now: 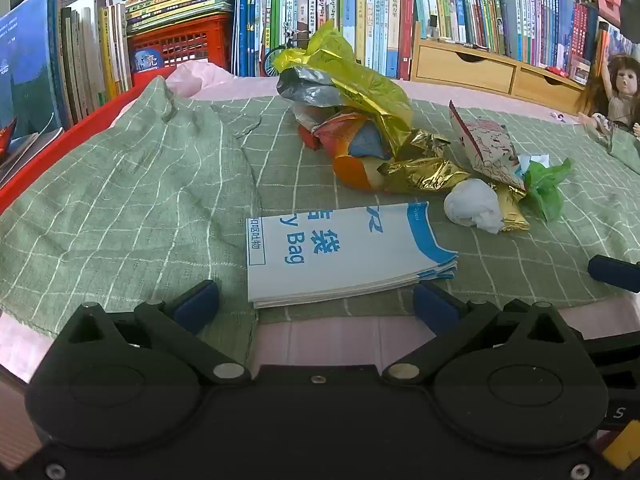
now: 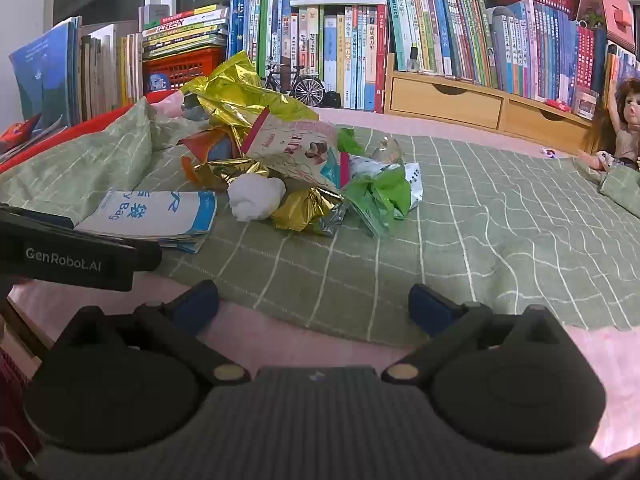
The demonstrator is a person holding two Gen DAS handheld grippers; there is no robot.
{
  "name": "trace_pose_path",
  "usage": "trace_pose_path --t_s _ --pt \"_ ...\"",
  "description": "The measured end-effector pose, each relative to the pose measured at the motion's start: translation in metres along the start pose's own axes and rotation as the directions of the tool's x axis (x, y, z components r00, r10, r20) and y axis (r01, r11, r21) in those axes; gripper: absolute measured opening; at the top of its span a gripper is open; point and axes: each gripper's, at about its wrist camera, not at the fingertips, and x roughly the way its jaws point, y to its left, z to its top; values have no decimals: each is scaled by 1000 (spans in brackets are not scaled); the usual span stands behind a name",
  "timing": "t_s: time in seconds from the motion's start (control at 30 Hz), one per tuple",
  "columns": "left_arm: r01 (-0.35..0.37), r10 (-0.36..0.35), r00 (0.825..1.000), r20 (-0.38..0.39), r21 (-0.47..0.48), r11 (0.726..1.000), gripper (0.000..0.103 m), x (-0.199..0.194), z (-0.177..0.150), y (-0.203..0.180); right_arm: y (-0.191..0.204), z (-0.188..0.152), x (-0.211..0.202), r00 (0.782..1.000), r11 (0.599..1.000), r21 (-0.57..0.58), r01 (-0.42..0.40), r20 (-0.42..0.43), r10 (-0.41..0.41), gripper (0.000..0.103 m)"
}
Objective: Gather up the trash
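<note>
Just ahead of the spread, empty left gripper (image 1: 316,306) lies the paper bag (image 1: 344,254), trash pile (image 1: 384,140) beyond

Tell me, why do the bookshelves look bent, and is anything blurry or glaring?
Left wrist view: fisheye lens bows the books and darkens the corners; the gold wrapper glints. Right wrist view: same bowing, the green checked cloth lines curve; both evenly lit, fairly sharp.

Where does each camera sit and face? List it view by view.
Left wrist: behind the open left gripper, angled down at the paper bag; a right finger pokes in.
Right wrist: behind the open right gripper, facing the trash pile; the left gripper's body at left.
Shared: bag, tissue ball, green cloth, bookshelf.
</note>
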Motion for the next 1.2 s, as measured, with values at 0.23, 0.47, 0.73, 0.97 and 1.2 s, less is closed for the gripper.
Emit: trace_pose_path --t_s 0.23,0.47,0.73,0.97,1.2 --pt "1 -1 1000 1 -1 1000 103 0 0 0 0 2 1 1000 1000 -2 0 -2 0 103" --pt "1 -1 1000 1 -1 1000 103 0 0 0 1 1 -1 1000 1000 -2 1 0 -1 103" --pt "0 0 1000 1 0 1000 103 0 0 0 1 1 0 1000 1000 -2 0 2 0 103" --pt "0 0 1000 1 0 1000 103 0 0 0 0 1 0 1000 1000 -3 0 2 0 103" --pt "0 0 1000 1 0 1000 103 0 0 0 1 1 0 1000 1000 -3 -1 1 1 103"
